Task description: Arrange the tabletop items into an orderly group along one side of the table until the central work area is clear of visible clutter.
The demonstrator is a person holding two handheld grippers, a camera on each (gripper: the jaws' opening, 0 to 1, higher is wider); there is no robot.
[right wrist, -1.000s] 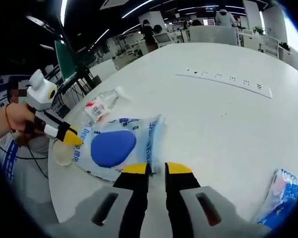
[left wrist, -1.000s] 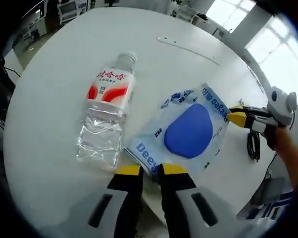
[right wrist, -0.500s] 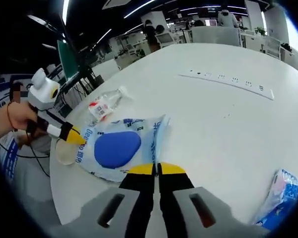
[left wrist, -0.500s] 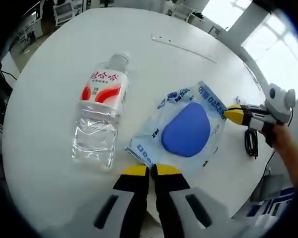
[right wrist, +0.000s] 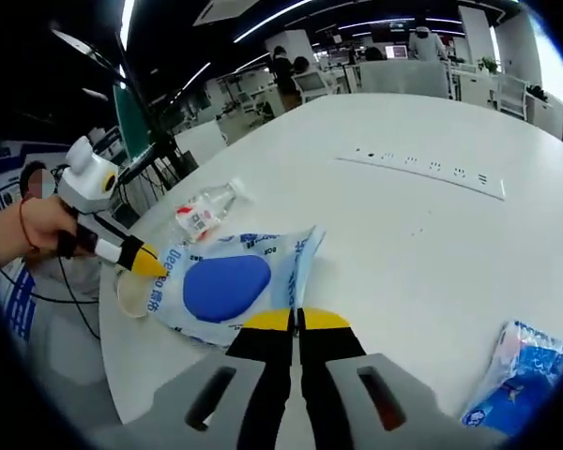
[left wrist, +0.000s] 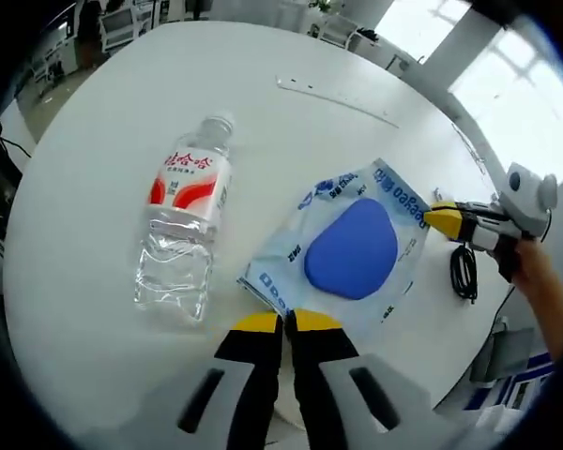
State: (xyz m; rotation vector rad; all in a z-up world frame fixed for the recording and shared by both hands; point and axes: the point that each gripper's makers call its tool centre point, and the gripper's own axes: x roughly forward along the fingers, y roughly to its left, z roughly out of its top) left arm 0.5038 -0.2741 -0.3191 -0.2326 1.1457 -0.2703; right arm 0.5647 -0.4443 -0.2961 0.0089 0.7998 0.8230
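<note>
Left gripper view has the left gripper (left wrist: 281, 322) down at the near edge of the round white table (left wrist: 103, 141), its yellow-tipped jaws pressed together on the near edge of a clear plastic packet (left wrist: 342, 253) with a blue pad inside. Across the packet, the right gripper (left wrist: 441, 220) comes in from the right, a hand (left wrist: 544, 291) behind it, its tip touching the packet's far edge. Right gripper view gives the mirror of that: the right gripper (right wrist: 296, 321) has its jaws closed flat together where the packet (right wrist: 230, 286) ends, though whether they truly pinch the film there cannot be told for sure, and the left gripper (right wrist: 141, 262) meets the opposite edge. So the packet sits near the table's rim, held between two tools. Left of it lies a water bottle (left wrist: 183, 225) on its side, just beside the packet but apart from it, cap pointing toward the far side. Off at the right in the right gripper view, a small blue and white wrapper (right wrist: 516, 375) waits near the edge, well apart from the rest. The risks from here: the film is slick and thin, so a pull from either side could slip it free or tear it; the bottle could roll if nudged; and everything is close enough to the rim to slide off.
</note>
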